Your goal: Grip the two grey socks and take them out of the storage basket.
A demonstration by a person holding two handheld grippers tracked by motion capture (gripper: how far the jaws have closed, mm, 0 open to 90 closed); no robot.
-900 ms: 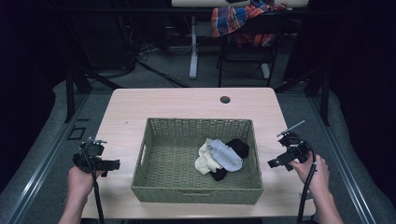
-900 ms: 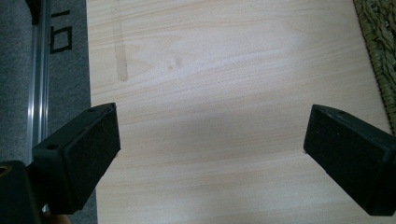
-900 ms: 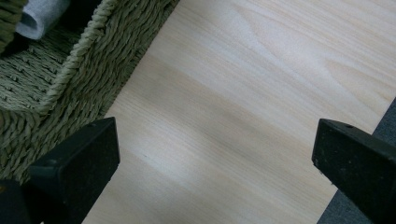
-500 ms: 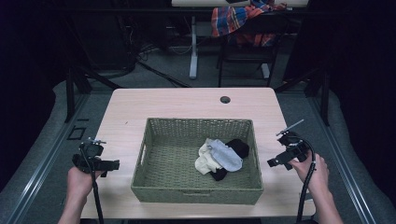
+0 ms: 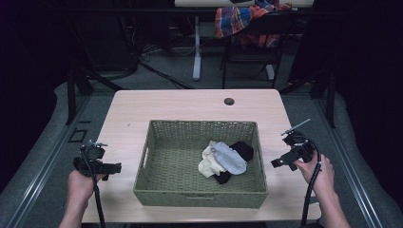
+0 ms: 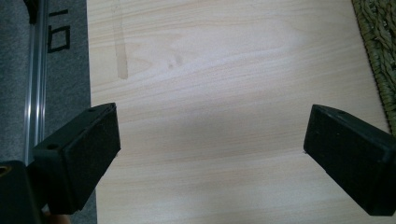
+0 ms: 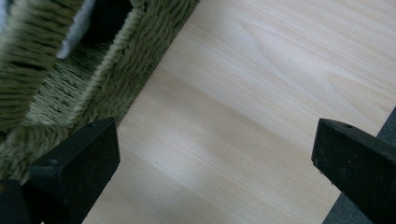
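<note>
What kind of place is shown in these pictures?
Probably a recording lab or studio: a pale wooden table with a green woven basket, dark curtains all around, and aluminium floor rails beside it.

My green woven basket [image 5: 199,190] sits on the pale wood-grain table [image 5: 190,107], holding cream, light blue and black socks [image 5: 225,161]. Both my grippers, left [image 5: 111,167] and right [image 5: 278,162], are black. Far off hangs a red, blue and orange plaid cloth [image 5: 249,19].

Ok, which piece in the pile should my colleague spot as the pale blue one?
Find the green woven basket in the middle of the table. Its right half holds a small pile of socks. The pale blue sock lies on top, between a cream one and black ones.
</note>
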